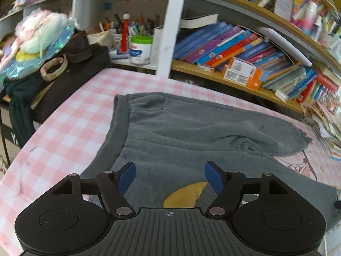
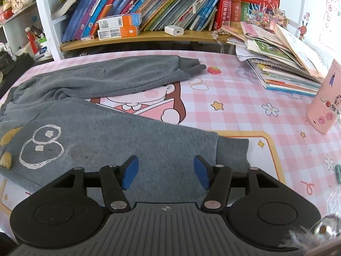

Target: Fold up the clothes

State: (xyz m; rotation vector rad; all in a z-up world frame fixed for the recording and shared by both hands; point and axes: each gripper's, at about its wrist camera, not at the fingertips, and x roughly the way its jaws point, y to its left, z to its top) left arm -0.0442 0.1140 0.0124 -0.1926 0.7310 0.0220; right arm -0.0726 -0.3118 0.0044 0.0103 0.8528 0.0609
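Note:
Grey fleece trousers (image 1: 191,132) lie spread on the pink checked tablecloth (image 1: 70,115), waistband at the left, both legs running to the right. A yellow patch (image 1: 185,194) shows on the near leg. My left gripper (image 1: 170,178) hovers over the near leg close to the waist, open, nothing between its blue pads. In the right wrist view the same trousers (image 2: 119,132) show a white outline print (image 2: 40,147) and the near leg's cuff (image 2: 232,151). My right gripper (image 2: 166,172) hangs open above that leg just short of the cuff, holding nothing.
Shelves of books (image 2: 149,6) run along the table's far edge. A leaning stack of booklets (image 2: 283,64) and a pink cylinder (image 2: 326,104) stand at the right. A dark box with a plush toy (image 1: 40,34) and a pen holder sit at the left.

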